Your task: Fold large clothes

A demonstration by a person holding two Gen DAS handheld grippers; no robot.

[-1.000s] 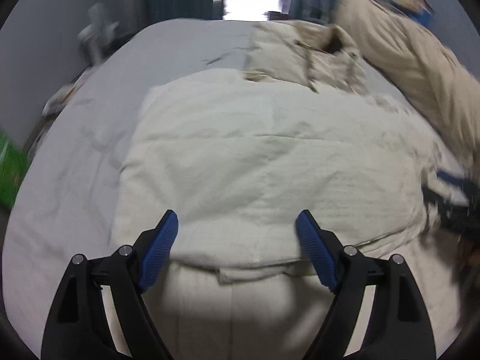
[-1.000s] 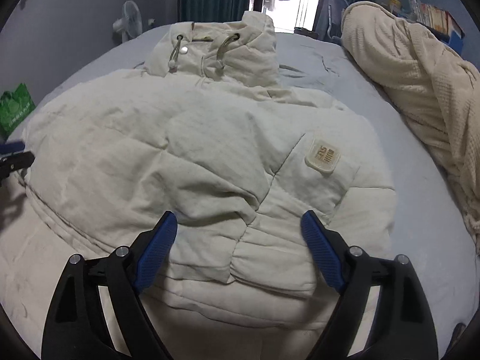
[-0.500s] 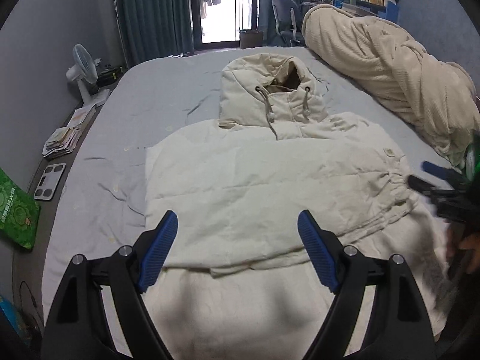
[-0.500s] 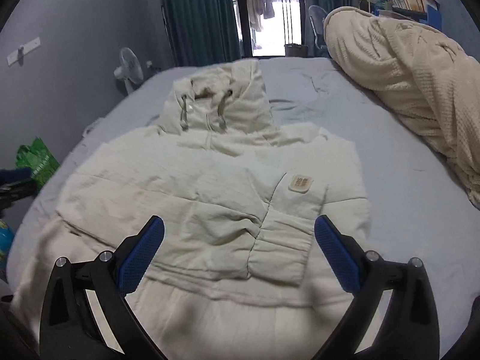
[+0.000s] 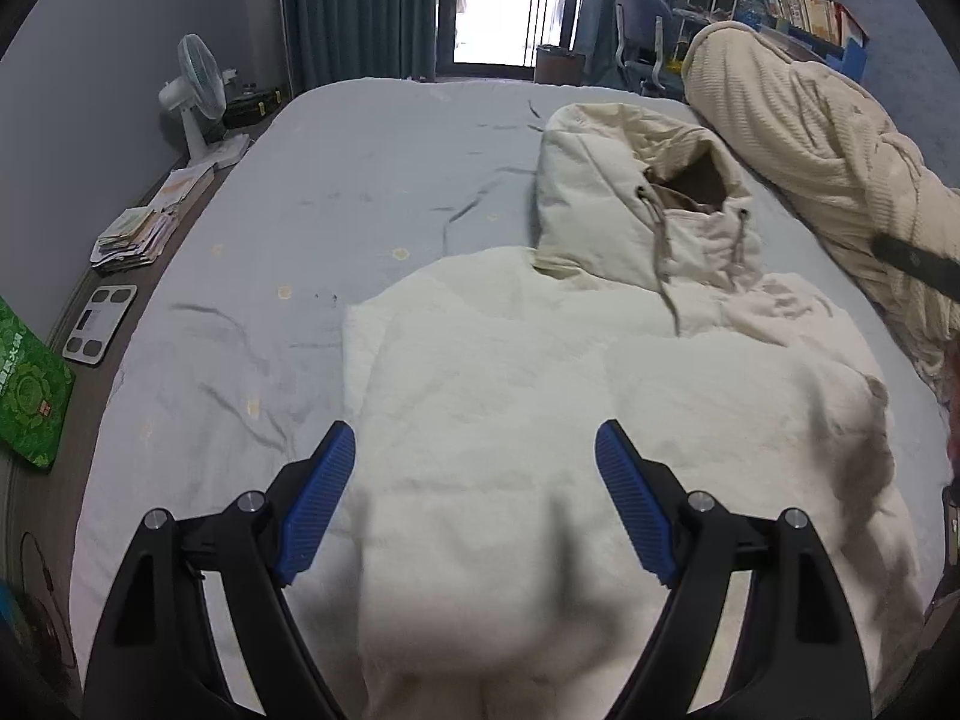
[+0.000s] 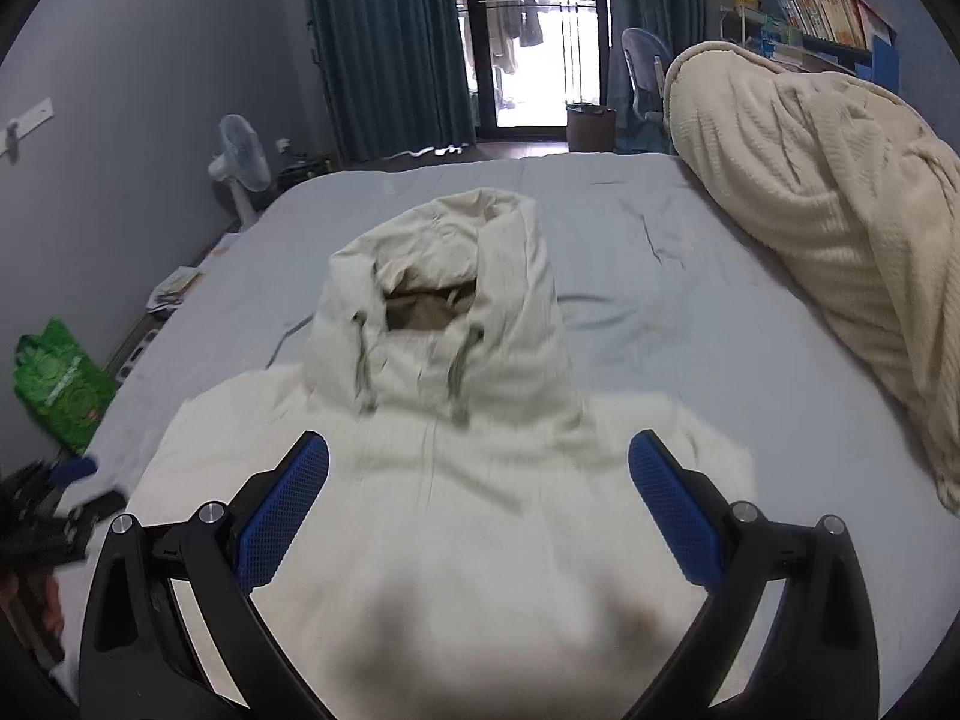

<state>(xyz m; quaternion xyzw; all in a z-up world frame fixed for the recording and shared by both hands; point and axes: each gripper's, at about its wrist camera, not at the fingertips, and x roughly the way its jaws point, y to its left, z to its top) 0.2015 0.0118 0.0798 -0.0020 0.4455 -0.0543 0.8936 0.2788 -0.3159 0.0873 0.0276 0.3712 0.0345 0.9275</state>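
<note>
A cream-white padded hooded jacket (image 5: 600, 396) lies flat on the pale grey-blue bed sheet (image 5: 336, 192), its body folded into a compact block with the hood (image 6: 444, 300) pointing away toward the glass balcony door (image 6: 528, 30). The left gripper (image 5: 474, 468) hangs above the near part of the jacket, its blue-padded fingers (image 5: 315, 498) spread wide and holding nothing; the jacket's left edge runs just inside the left finger, and the hood sits ahead and to the right. The right gripper (image 6: 477, 480) is likewise spread wide and empty, hovering over the jacket's body with the hood and its two drawstrings (image 6: 459, 384) straight ahead between the fingers. A bulky cream waffle-textured blanket (image 6: 810, 228) is heaped along the bed's right side, beside the jacket. On the floor to the left stand a white pedestal fan (image 5: 195, 96) and a green patterned bag (image 6: 60, 384).
</note>
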